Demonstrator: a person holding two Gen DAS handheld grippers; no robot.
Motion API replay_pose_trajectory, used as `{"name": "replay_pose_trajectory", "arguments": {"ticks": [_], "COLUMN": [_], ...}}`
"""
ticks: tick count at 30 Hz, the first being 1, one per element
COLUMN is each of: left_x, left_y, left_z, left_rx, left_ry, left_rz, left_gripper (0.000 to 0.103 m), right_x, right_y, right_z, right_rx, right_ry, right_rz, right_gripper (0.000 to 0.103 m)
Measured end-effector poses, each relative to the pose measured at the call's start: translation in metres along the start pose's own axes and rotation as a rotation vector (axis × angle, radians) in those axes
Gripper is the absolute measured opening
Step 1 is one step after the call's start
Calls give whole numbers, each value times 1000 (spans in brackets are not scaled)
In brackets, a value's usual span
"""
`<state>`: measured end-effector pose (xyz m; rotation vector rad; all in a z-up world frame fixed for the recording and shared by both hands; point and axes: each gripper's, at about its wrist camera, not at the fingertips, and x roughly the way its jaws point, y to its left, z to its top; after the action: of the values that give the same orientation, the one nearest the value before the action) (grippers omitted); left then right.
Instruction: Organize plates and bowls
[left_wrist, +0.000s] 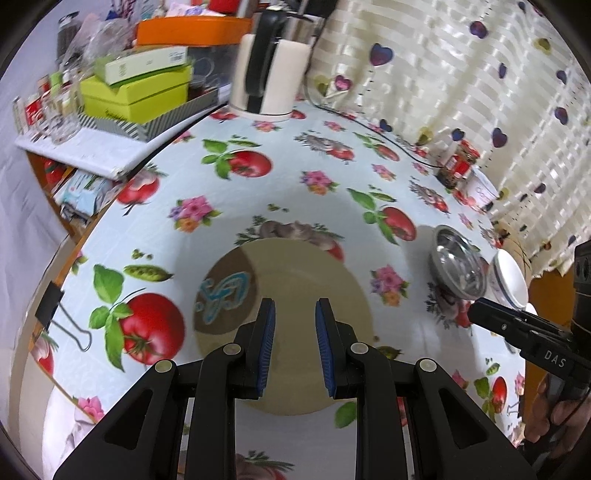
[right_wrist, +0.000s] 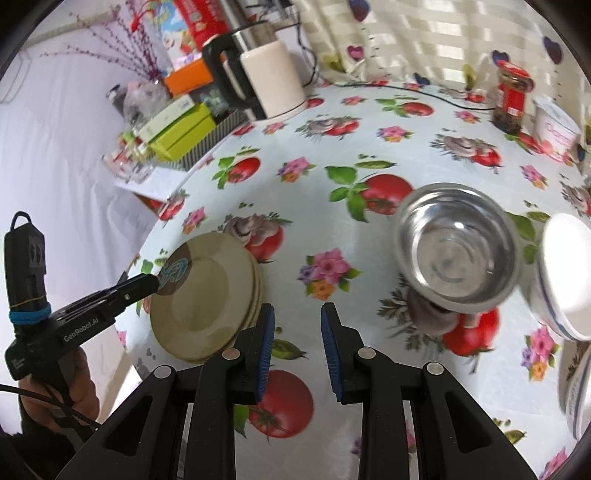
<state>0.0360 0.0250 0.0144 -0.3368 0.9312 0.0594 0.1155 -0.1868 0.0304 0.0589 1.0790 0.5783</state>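
Note:
A stack of beige plates (left_wrist: 295, 269) with a blue and brown mark lies on the fruit-print tablecloth (left_wrist: 236, 199). My left gripper (left_wrist: 295, 306) hovers over the stack, open, with nothing between its blue pads. In the right wrist view the same stack (right_wrist: 207, 295) sits at the left, and the left gripper's fingertips (right_wrist: 153, 282) reach over its far rim. My right gripper (right_wrist: 297, 310) is open and empty above bare cloth between the plates and a steel bowl (right_wrist: 458, 247). A white bowl (right_wrist: 565, 277) with a blue line stands just right of the steel bowl (left_wrist: 458, 266).
A white and black kettle (right_wrist: 266, 77) and stacked green boxes (left_wrist: 136, 92) crowd the back left. A red-lidded jar (right_wrist: 511, 99) and a white tub (right_wrist: 554, 129) stand by the curtain. A binder clip (left_wrist: 55, 314) holds the cloth at the left edge. Another white dish (right_wrist: 580, 387) shows at the lower right.

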Motion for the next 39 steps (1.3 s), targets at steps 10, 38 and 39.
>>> {"name": "replay_pose_trajectory", "arguments": {"ticks": [10, 38, 39], "left_x": [3, 57, 60], "left_y": [-34, -120, -123], "left_z": [9, 34, 36], "left_rx": [70, 167, 168], "left_ry": [-3, 74, 80], "left_rz": [-45, -190, -196], "left_gripper": [22, 22, 22], "right_x": [-25, -36, -35], "right_y": [-28, -96, -98], "right_z": [-6, -9, -9], "right_rx": [45, 210, 217], "right_ry": [-58, -104, -104], "right_rz": [-27, -135, -137], "right_gripper": [34, 35, 35]}}
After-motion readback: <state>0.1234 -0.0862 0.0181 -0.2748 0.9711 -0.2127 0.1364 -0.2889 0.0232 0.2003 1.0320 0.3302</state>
